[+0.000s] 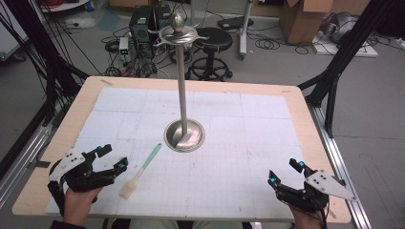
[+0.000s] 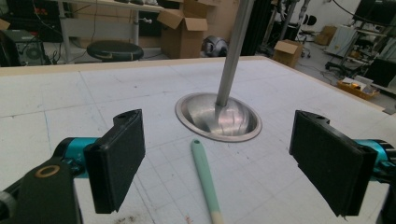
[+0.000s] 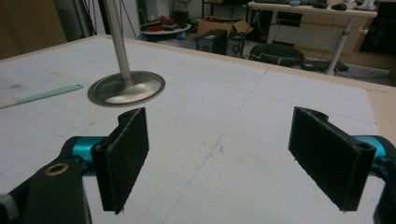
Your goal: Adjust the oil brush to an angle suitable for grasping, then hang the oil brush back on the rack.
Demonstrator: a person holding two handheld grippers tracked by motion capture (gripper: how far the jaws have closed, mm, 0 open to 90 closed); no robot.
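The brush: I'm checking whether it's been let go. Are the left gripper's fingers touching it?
Apart. In the left gripper view the fingers stand wide, with the brush lying on the table between them, bare table on both sides.

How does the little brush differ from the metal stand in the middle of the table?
The brush lies flat, near the left gripper; the metal stand rises upright from a round base. The brush has a mint-green handle and pale bristles; the stand is bare shiny steel. Both rest on the gridded mat.

tongs [image 1: 111, 157] black – teal tips | grey three-cornered plates | black pads
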